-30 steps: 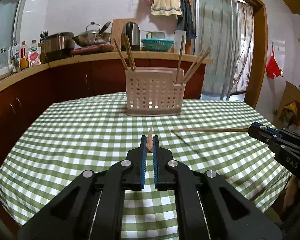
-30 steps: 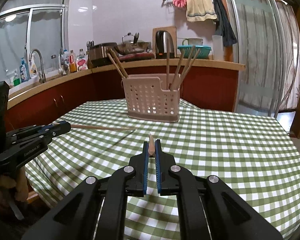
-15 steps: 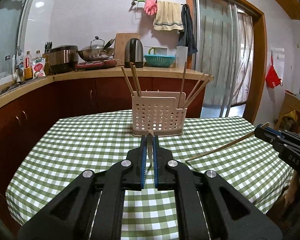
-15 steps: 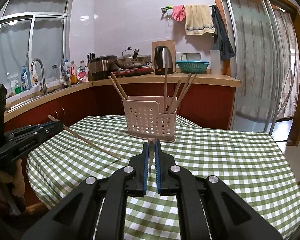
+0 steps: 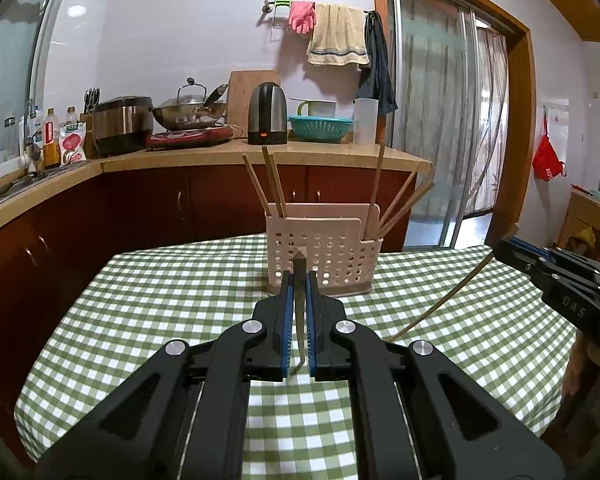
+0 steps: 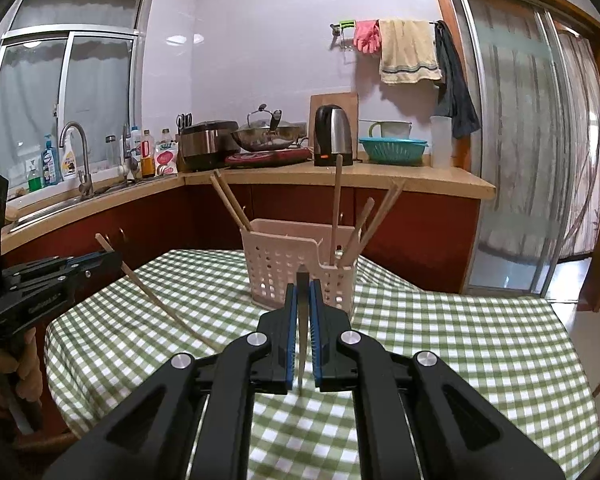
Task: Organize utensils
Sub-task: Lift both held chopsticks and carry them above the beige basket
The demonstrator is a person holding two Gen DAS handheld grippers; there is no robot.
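Observation:
A pale perforated utensil basket (image 5: 324, 256) stands on the green checked table, with several wooden chopsticks upright in its left and right compartments. It also shows in the right wrist view (image 6: 296, 272). My left gripper (image 5: 299, 280) is shut on a chopstick (image 5: 299, 312) seen edge-on, tilted steeply, a short way in front of the basket. My right gripper (image 6: 303, 292) is shut on another chopstick (image 6: 302, 332), likewise tilted. Each gripper appears in the other's view: the right one (image 5: 504, 246) with its chopstick (image 5: 440, 304) slanting down, the left one (image 6: 112, 258) with its chopstick (image 6: 156, 300).
The table (image 5: 160, 300) is round with a cloth hanging over its edges. Behind it runs a kitchen counter (image 5: 220, 156) with a kettle, wok, rice cooker and bottles. A sliding glass door (image 5: 440, 120) is at the right. A sink and tap (image 6: 80, 160) are at the left.
Both grippers have risen and pitched up, so the held chopsticks went from level to steeply tilted, tips down toward the table. The basket now sits nearer the fingertips in both views.

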